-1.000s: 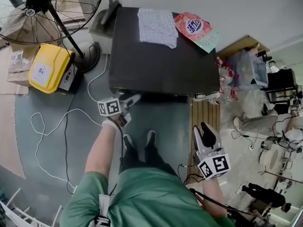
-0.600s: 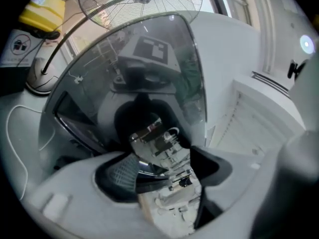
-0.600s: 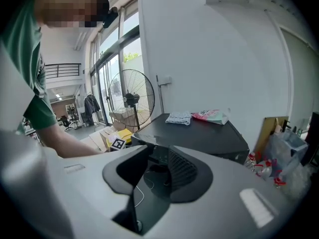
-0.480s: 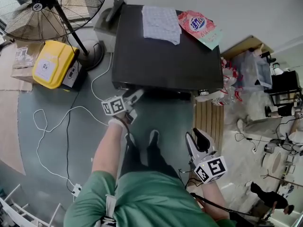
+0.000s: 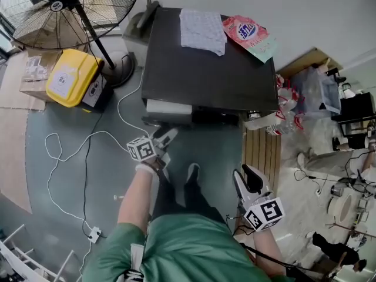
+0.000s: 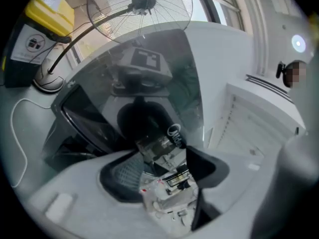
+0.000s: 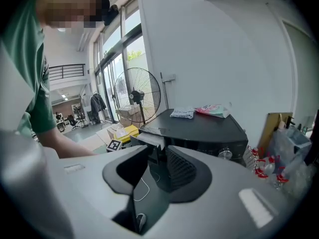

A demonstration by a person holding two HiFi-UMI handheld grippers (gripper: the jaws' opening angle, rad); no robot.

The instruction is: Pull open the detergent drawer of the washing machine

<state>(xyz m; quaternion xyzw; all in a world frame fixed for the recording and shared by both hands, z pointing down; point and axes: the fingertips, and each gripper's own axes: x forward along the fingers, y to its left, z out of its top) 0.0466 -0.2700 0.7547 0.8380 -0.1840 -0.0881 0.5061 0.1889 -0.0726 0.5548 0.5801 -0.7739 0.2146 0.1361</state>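
Observation:
The black washing machine (image 5: 205,69) stands ahead of me. Its detergent drawer (image 5: 168,106) is slid out at the front left and shows its white top. My left gripper (image 5: 169,133) is at the drawer's front. In the left gripper view its jaws (image 6: 162,151) are closing with the drawer's glossy front (image 6: 164,133) between them. My right gripper (image 5: 249,178) hangs apart at the lower right, well short of the machine. Its jaws (image 7: 157,148) are open with nothing between them. In that view the drawer (image 7: 149,138) juts from the machine's (image 7: 209,131) near corner.
A folded cloth (image 5: 202,31) and a red detergent bag (image 5: 249,35) lie on the machine's top. A standing fan (image 5: 76,4) and a yellow box (image 5: 69,77) are at the left. A white cable (image 5: 76,151) loops over the floor. A wooden pallet (image 5: 258,148) and bags (image 5: 305,93) crowd the right.
The detergent drawer has slid out of the machine's front as my left gripper drew back toward me. The right gripper has sunk a little.

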